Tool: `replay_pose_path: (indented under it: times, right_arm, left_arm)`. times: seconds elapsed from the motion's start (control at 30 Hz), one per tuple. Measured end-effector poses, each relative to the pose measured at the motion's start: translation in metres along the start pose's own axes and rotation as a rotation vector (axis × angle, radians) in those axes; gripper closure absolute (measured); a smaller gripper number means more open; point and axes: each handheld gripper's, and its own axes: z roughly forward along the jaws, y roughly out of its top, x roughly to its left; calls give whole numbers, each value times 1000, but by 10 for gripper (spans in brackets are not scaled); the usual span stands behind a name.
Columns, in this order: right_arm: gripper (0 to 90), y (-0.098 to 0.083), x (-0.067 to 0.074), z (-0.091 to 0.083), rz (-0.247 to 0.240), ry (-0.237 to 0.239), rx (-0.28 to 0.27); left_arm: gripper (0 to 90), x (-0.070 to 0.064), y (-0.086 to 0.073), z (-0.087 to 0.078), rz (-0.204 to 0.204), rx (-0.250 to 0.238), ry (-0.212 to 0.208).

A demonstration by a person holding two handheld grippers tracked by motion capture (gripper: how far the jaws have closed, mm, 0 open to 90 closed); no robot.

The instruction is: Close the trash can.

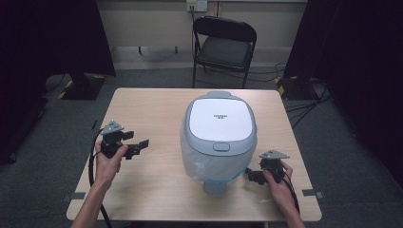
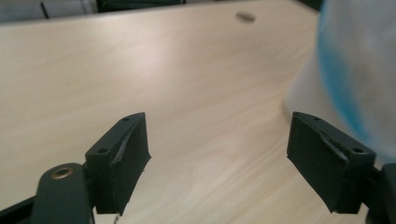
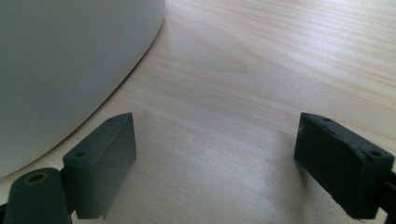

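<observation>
1. The fingers of the left gripper are spread wide with only bare desk between them; in the left gripper view the rice cooker is a blurred white and blue shape at the right edge.
2. The fingers of the right gripper are also spread and hold nothing; the white wall of the cooker fills the upper left of the right gripper view, near the left finger but not touching it.
3. In the high view the cooker stands in the middle of the desk, lid closed, with a thin plastic film around its lower body.
4. I think the step is to approach the cooker from both sides. Bring each gripper in slowly and level, and keep the fingers spread until they reach the body.
5. Take care that the film does not slip under the fingers.
</observation>
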Motion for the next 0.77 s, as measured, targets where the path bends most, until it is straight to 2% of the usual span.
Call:
replay_pose_path:
  times: [0.07, 0.1, 0.17, 0.2, 0.27, 0.3, 0.37, 0.43, 0.5, 0.57, 0.63, 0.67, 0.77]
  right_arm:
    - [116, 0, 0, 0, -3, -3, -2]
    - [116, 0, 0, 0, -4, -3, -2]
    - [116, 0, 0, 0, -4, -3, -2]
    - [116, 0, 0, 0, -3, -3, -2]
    - [116, 0, 0, 0, 1, -2, 0]
    - [116, 0, 0, 0, 2, -1, 0]
    - [116, 0, 0, 0, 2, -1, 0]
    - [116, 0, 0, 0, 2, -1, 0]
    - [116, 0, 0, 0, 2, -1, 0]
    - [116, 0, 0, 0, 2, -1, 0]
    - [116, 0, 0, 0, 2, -1, 0]
    - [116, 0, 0, 0, 2, -1, 0]
    - [116, 0, 0, 0, -3, -4, -2]
  left_arm:
    - [224, 5, -15, 2, -1, 34, 30]
    - [222, 6, -18, 3, -10, 51, 25]
    - [218, 9, -30, 4, -15, 72, 44]
    - [217, 11, -36, 4, -17, 90, 39]
    - [201, 12, -47, 7, -21, 143, 76]
    - [208, 12, -51, 7, -25, 159, 79]
    - [205, 10, -57, 7, -20, 178, 76]
    - [209, 10, -63, 9, -17, 199, 109]
    - [214, 11, -69, 11, -20, 213, 118]
    - [215, 9, -72, 11, 6, 201, 149]
    - [209, 8, -74, 12, 32, 197, 157]
    - [197, 5, -77, 14, 54, 174, 169]
    - [148, 6, -80, 16, 51, 143, 170]
